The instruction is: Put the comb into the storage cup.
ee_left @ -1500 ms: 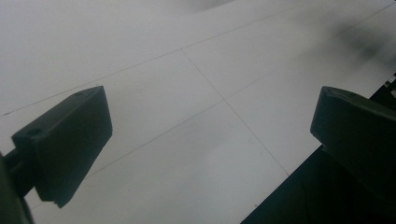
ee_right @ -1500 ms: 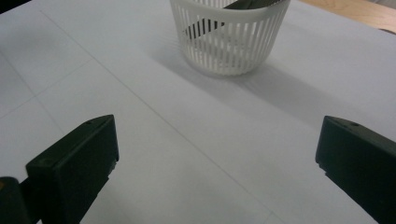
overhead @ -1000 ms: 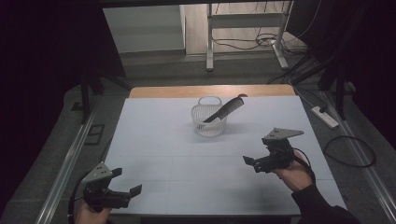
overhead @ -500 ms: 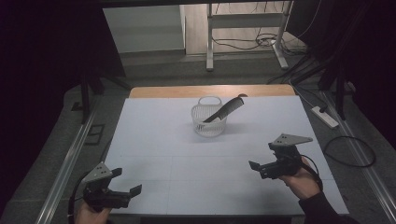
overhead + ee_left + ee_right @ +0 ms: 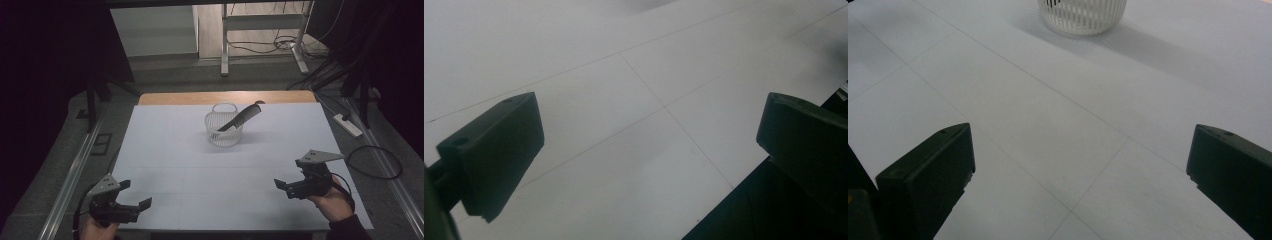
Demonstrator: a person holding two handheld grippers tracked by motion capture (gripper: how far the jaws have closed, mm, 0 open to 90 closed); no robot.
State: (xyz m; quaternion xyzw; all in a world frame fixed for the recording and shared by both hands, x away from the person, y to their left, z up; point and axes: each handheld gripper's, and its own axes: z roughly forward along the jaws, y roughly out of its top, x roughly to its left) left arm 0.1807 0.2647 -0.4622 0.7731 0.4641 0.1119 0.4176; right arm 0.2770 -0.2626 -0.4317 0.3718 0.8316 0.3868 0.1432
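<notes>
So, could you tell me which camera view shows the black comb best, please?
The high view: the black comb leans whole in the white basket, its handle past the rim. The right gripper view catches the basket's lower wall and no clear comb; the left gripper view faces bare table.

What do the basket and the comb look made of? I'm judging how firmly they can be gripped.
The basket looks like white moulded plastic: thin upright ribs with open slots and a smooth rim with a handle loop. The comb leaning in it looks like black hard plastic, matte; its teeth are too small to judge.
</notes>
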